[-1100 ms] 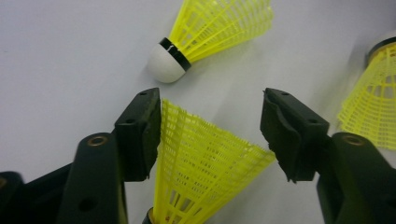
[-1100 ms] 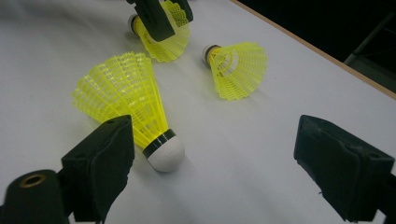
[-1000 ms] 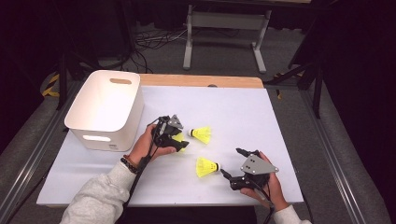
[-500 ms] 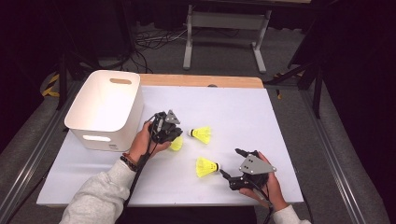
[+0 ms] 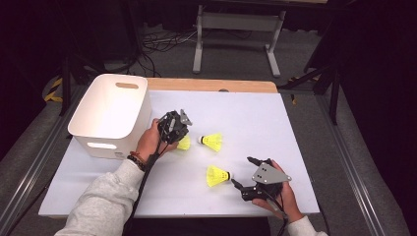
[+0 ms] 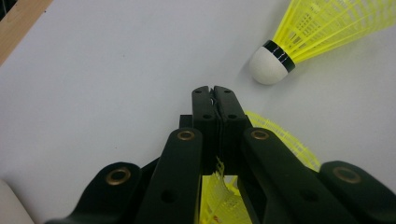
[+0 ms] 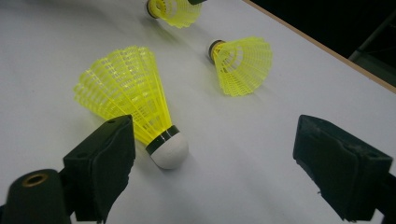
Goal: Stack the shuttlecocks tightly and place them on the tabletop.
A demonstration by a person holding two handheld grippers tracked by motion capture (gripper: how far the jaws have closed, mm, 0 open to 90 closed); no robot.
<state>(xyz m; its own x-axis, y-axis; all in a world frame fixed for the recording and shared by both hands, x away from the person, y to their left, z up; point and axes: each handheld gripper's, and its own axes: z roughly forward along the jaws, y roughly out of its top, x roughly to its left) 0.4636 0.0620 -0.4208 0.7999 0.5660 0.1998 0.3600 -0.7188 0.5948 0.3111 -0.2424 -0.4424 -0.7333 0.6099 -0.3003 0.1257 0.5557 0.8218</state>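
At a white table (image 5: 295,123), the left gripper (image 5: 178,129) has its jaws pressed together on the skirt of a yellow shuttlecock (image 6: 224,196), just beside a white bin (image 5: 110,115). The right gripper (image 5: 244,173) sits with jaws wide apart, a second shuttlecock (image 7: 135,112) lying by one jaw. A third shuttlecock (image 5: 212,141) lies between them.

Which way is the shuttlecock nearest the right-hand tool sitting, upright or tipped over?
Tipped over. The shuttlecock lies on its side on the table, white tip beside the skirt.
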